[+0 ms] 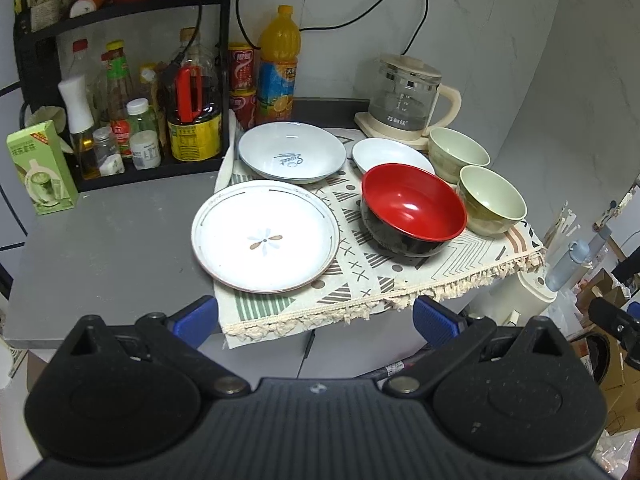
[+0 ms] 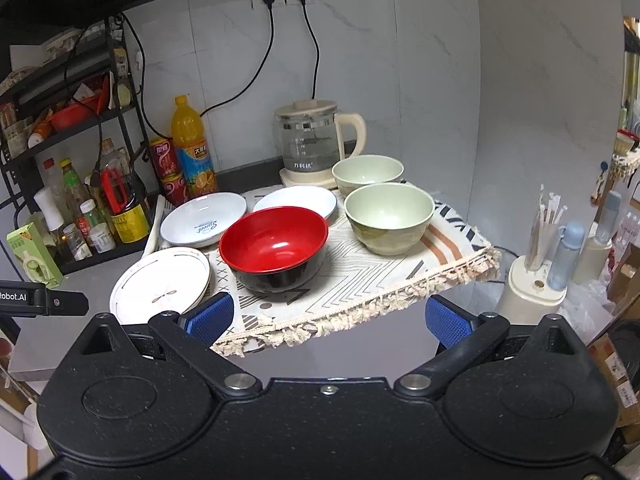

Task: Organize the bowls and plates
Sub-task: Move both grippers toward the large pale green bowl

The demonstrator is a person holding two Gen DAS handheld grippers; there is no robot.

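My left tool [image 1: 316,320] hung released, its blue pads wide apart and holding nothing, just off the near edge of the desk [image 1: 104,240]. My right tool [image 2: 328,316] was released and bare as well, off the fringed near edge of the cloth [image 2: 360,280].

All the dishes sat on that patterned cloth, and each was empty. The red bowl [image 1: 414,208], glossy red inside and black outside, stood in the middle. Two pale green bowls stood to its right, the near one [image 1: 491,205] just beside it and the far one [image 1: 458,154] by the glass kettle [image 1: 408,98]. A flat flower plate [image 1: 265,236] lay at near left, half over the cloth's left edge. Behind it sat a deep plate with lettering [image 1: 292,152], and a small white plate [image 1: 392,156] lay partly hidden behind the red bowl.

The grey desk lay bare to the left of the plates. A black rack [image 1: 120,80] of bottles filled the far left corner.
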